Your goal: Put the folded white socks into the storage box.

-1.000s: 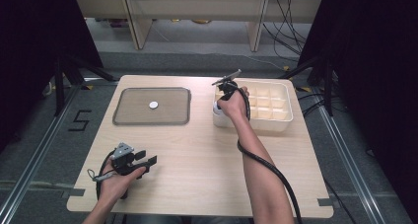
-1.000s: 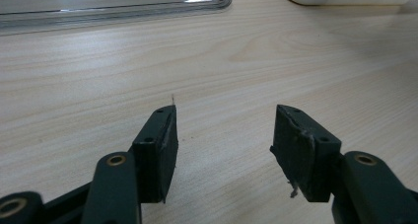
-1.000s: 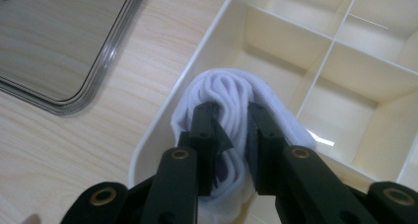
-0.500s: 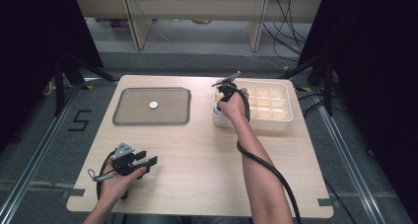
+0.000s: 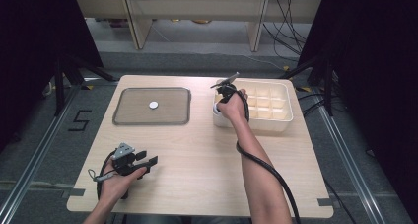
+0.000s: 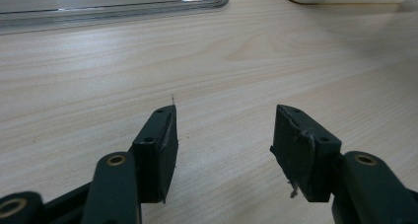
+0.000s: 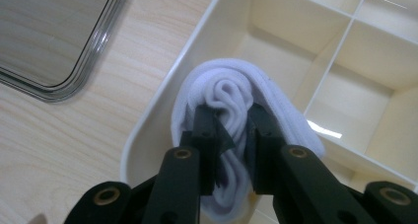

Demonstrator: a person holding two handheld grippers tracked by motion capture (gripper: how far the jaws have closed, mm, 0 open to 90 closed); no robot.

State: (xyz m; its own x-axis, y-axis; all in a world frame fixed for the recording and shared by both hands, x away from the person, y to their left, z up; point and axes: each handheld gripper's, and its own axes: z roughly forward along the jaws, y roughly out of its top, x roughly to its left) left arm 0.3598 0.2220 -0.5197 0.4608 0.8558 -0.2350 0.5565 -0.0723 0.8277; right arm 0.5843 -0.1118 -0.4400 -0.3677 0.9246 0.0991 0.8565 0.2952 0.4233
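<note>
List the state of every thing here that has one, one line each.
right gripper: shut on the rolled sock.
rolled sock: bundled, held over the corner compartment.
divided box: open-topped, other compartments look empty.
left gripper: jaws open, nothing between.
tray: flat, holding one small white disc.
</note>
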